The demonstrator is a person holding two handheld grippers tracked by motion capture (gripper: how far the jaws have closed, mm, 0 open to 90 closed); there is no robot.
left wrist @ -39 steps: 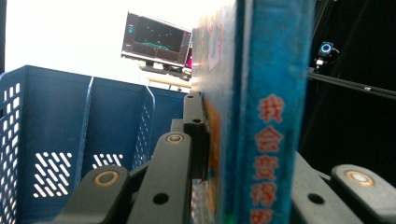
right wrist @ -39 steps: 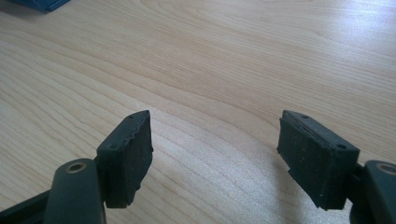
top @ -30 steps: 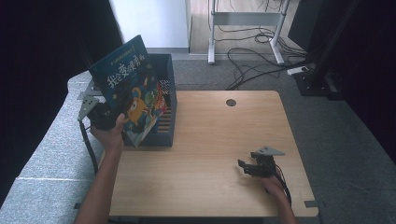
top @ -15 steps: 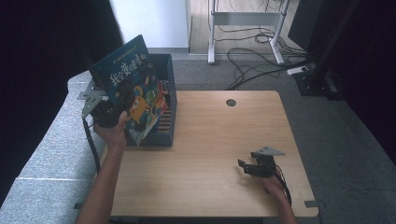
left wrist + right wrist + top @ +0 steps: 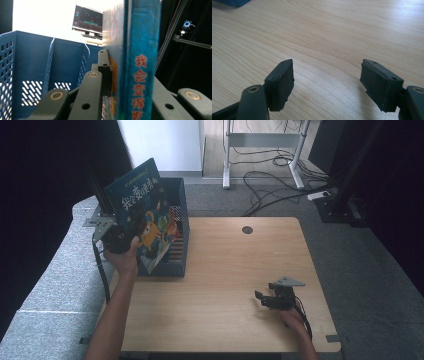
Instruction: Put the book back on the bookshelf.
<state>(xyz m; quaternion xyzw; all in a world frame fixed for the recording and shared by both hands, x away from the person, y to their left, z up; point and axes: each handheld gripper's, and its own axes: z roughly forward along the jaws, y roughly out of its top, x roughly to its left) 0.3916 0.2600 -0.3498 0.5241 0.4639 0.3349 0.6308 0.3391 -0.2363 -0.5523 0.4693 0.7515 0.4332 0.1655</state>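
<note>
While the high view is being read first, a picture book point(image 5: 142, 215) is being held tilted over the blue file rack point(image 5: 181, 220) at the table's point(image 5: 240, 270) far left corner, clamped near its lower edge by the left gripper point(image 5: 117, 237). Its lower corner is being lowered toward the rack's front — whether it is already resting inside a slot cannot be told. The right gripper point(image 5: 265, 299) is being rested on the bare wood near the person's edge, well apart from the rack.

From the left gripper view, the book's spine point(image 5: 142, 62) is being squeezed upright between the jaws, with the rack's dividers point(image 5: 50, 72) standing just beyond and to the left; the slots in sight are being kept empty.

From the right gripper view, the jaws are being held wide apart over the table top point(image 5: 324, 37), grasping nothing.

Judged from this, the carrying is being finished — seating the book in a slot and releasing it are being left to do.
</note>
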